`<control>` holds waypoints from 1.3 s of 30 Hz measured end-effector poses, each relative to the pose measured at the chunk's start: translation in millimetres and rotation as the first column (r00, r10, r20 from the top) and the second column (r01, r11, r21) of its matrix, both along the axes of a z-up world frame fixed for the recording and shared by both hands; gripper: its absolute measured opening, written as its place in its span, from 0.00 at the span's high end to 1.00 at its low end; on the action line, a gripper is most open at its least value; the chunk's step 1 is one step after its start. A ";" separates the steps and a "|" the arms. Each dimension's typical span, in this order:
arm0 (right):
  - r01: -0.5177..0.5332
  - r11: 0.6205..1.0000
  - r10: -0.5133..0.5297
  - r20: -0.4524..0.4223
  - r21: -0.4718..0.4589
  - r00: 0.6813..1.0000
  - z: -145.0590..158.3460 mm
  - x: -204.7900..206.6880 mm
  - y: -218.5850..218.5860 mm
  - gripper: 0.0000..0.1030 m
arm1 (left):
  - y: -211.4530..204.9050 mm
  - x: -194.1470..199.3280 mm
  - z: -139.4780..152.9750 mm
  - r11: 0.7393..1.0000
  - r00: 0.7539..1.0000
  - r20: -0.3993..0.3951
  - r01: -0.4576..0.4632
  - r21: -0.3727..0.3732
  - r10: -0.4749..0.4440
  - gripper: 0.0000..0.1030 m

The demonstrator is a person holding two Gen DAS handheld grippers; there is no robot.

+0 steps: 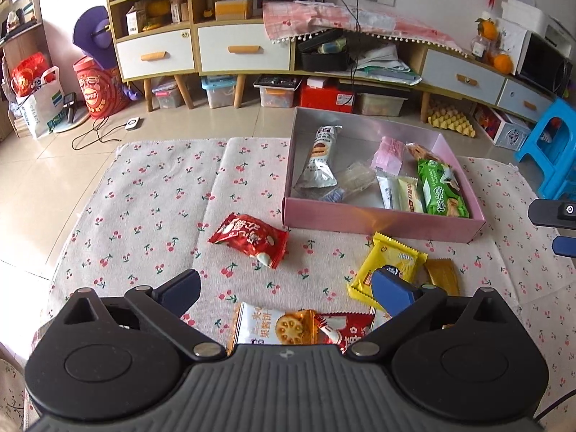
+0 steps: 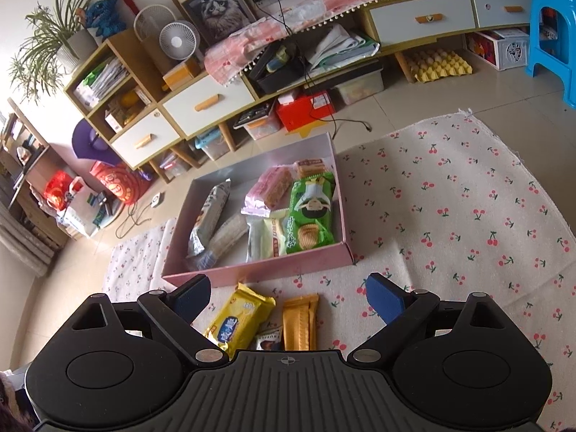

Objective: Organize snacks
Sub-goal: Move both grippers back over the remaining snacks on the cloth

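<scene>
Yellow crinkly foil snack packet (image 2: 240,320) lies on cherry-print cloth (image 2: 450,216), just in front of pink cardboard box (image 2: 259,270) w/ other snacks. Prob. light, slippery, crushable; pinch across its flat middle. Right tool (image 2: 288,297) and left tool (image 1: 288,289) both spread, empty.

1. My left gripper (image 1: 288,288) has a matte black body with a ribbed grey plate at 6 o'clock, marked by a small crosshair.
2. Two round black discs flank that plate; angled black linkage arms carry silver pivot screws.
3. Its fingertips (image 1: 394,293) are blue rectangular pads.
4. My right gripper (image 2: 288,298) is built the same: black linkages, silver screws, ribbed plate with crosshair.
5. Its pads (image 2: 383,297) are blue too.
</scene>
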State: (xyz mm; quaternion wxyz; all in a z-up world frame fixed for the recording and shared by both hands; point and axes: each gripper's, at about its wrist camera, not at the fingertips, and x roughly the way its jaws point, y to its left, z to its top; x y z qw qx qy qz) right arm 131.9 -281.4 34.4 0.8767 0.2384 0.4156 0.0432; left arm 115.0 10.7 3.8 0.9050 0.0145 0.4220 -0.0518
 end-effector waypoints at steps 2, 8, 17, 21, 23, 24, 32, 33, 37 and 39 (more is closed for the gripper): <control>-0.007 1.000 0.007 -0.008 -0.007 1.000 -5.5 -1.8 3.8 0.08 | 5.0 -2.7 -6.7 1.000 1.000 -0.012 0.000 0.003 0.000 0.01; -0.019 0.999 0.017 -0.039 -0.043 0.999 -25.3 -5.1 14.4 0.08 | 23.9 -10.0 -21.6 1.000 0.999 -0.019 -0.029 0.003 0.029 0.01; -0.082 0.990 0.070 -0.105 -0.117 0.992 -46.6 -2.7 38.0 0.08 | 30.4 -7.5 -33.3 1.000 0.998 -0.060 0.004 -0.013 -0.005 0.02; -0.126 0.980 0.102 -0.153 -0.151 0.983 -58.8 0.0 54.8 0.08 | 27.7 -7.4 -35.1 0.997 0.995 -0.069 0.072 -0.028 -0.073 0.05; -0.148 0.975 0.120 -0.168 -0.168 0.978 -64.1 1.0 63.1 0.08 | 27.1 -7.8 -33.5 0.992 0.991 -0.064 0.113 -0.049 -0.116 0.09; -0.157 0.972 0.126 -0.172 -0.177 0.977 -66.3 1.0 67.0 0.08 | 27.1 -7.7 -32.4 0.989 0.989 -0.059 0.132 -0.058 -0.136 0.10; -0.184 0.949 0.138 -0.189 -0.256 0.972 -80.2 4.1 90.2 0.08 | 33.0 -3.2 -31.2 0.974 0.977 -0.062 0.196 -0.111 -0.203 0.21; -0.185 0.945 0.135 -0.192 -0.270 0.972 -81.7 3.9 91.6 0.08 | 34.4 -2.4 -31.9 0.974 0.977 -0.068 0.193 -0.115 -0.202 0.21; -0.188 0.938 0.136 -0.190 -0.291 0.972 -85.4 3.3 92.5 0.09 | 40.1 1.9 -34.3 0.976 0.979 -0.093 0.170 -0.136 -0.183 0.28; -0.189 0.939 0.136 -0.194 -0.287 0.972 -85.6 3.4 90.1 0.09 | 43.3 4.4 -35.0 0.976 0.980 -0.104 0.152 -0.158 -0.169 0.32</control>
